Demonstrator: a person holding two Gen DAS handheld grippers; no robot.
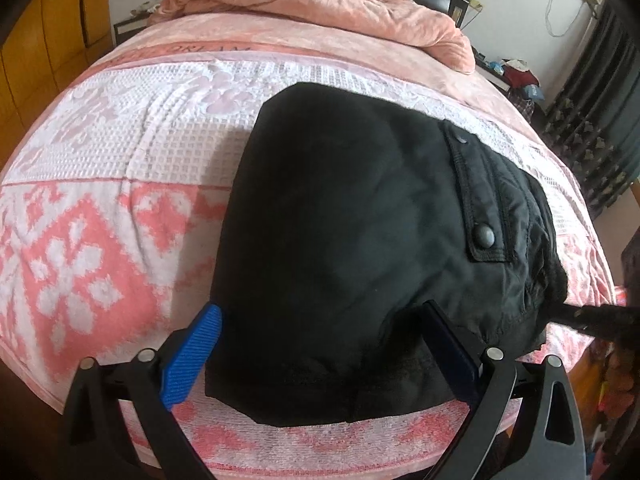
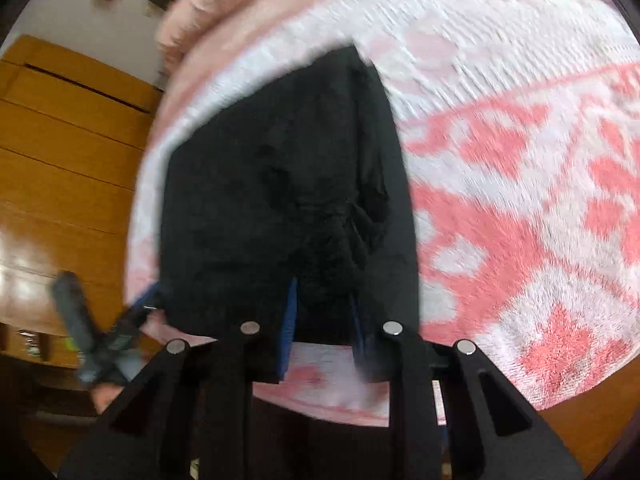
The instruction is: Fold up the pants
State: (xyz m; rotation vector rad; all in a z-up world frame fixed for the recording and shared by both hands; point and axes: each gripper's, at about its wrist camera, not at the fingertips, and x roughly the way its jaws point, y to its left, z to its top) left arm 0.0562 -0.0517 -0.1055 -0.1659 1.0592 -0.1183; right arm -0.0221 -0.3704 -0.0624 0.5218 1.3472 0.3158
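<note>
Black tongs [image 1: 320, 350]; ribbed blue pads [image 1: 192, 360]; silver screws

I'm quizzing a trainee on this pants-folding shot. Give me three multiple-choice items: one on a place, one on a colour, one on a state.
1. Where do the pants lie?
A. on the patterned bedspread
B. on the floor
C. on a chair

2. What colour are the pads of the left gripper?
A. red
B. blue
C. green

3. How does the left gripper stand?
A. shut on the quilt
B. out of view
C. open, its fingers spread to either side of the near edge of the pants

Answers:
1 A, the pink and white bedspread shows all round the black cloth.
2 B, the ribbed pad is bright blue.
3 C, a wide gap separates the two pads.
</note>
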